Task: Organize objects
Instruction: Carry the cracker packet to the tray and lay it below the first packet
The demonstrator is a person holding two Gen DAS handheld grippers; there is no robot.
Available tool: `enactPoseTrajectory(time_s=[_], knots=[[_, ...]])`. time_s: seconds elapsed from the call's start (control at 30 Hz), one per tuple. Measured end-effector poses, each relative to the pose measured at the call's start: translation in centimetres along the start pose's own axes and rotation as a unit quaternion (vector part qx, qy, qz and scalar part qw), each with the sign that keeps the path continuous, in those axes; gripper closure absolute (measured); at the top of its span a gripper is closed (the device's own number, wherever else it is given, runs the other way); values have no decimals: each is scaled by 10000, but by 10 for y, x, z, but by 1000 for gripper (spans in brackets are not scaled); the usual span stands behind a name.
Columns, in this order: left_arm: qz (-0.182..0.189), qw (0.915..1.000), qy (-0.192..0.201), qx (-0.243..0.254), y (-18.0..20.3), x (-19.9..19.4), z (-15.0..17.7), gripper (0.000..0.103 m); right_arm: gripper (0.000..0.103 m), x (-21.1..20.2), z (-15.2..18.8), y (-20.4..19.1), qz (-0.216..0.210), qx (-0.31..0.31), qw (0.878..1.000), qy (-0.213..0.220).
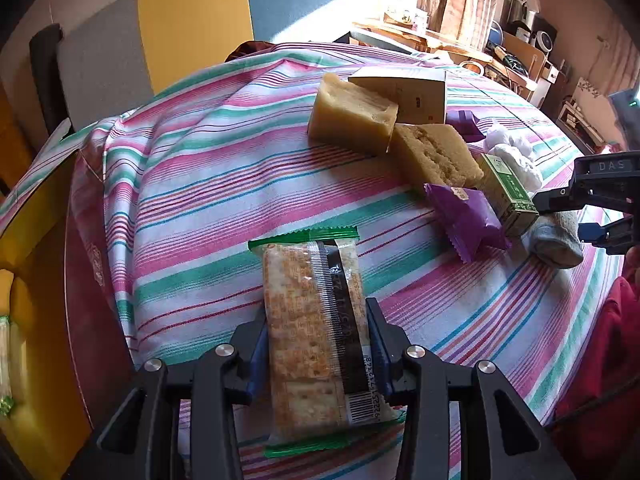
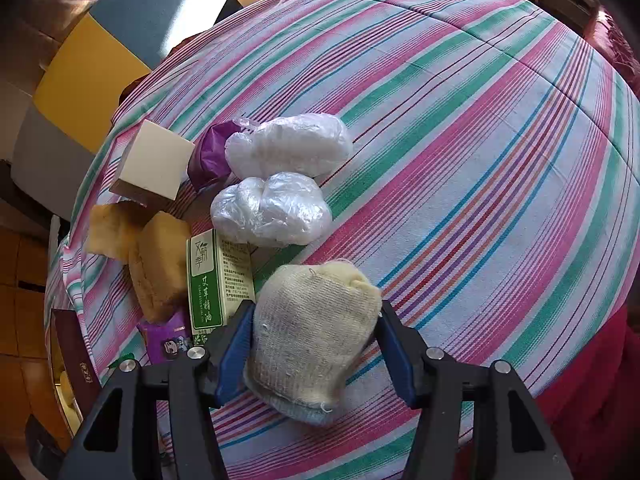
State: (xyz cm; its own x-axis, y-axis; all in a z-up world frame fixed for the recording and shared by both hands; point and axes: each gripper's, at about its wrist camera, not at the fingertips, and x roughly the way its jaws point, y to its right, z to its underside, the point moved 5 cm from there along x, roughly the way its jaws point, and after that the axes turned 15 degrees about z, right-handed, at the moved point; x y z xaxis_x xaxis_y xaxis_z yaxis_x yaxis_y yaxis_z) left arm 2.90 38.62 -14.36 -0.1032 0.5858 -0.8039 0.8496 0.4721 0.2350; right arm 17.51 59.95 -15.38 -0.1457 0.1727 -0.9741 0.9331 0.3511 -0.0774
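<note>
A striped cloth point(image 1: 208, 184) in pink, green and white covers the counter. Beyond its far edge stand a yellow panel point(image 1: 192, 20) and a grey one point(image 1: 104, 68); cluttered shelves point(image 1: 532, 52) line the far wall by a curtain point(image 1: 464, 0).

The left wrist camera sits just behind the left tongs point(image 1: 318, 344), looking steeply down across the striped desk point(image 1: 200, 184) toward 1 o'clock. The right wrist camera looks down more steeply, close over its own tongs point(image 2: 316, 344). Both views share the green box point(image 1: 508, 192) point(image 2: 218, 280) and the sock point(image 1: 558, 240) point(image 2: 316, 336).
</note>
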Motion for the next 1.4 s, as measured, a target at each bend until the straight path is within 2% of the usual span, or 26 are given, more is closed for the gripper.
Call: enactPoseTrajectory(time_s=[0.4, 0.63, 1.03, 1.2, 1.3, 1.4], knots=[[4, 10000, 13, 56, 0, -1, 1, 59, 43, 0, 5, -7, 191, -240, 9994, 139], [1, 10000, 19, 97, 0, -1, 2, 60, 47, -2, 8, -10, 241, -365, 9988, 225], [-39, 9997, -16, 231, 4, -5, 1, 64, 47, -3, 12, -14, 383, -572, 9970, 364], [186, 9985, 354, 368, 14, -36, -6, 64, 47, -4, 13, -16, 429, -650, 9961, 417], [439, 9971, 584, 219, 12, -69, -10, 64, 47, -5, 14, -16, 445, -668, 9958, 443], [554, 9955, 756, -132, -11, -108, -6, 64, 47, -6, 15, -16, 461, -688, 9955, 456]])
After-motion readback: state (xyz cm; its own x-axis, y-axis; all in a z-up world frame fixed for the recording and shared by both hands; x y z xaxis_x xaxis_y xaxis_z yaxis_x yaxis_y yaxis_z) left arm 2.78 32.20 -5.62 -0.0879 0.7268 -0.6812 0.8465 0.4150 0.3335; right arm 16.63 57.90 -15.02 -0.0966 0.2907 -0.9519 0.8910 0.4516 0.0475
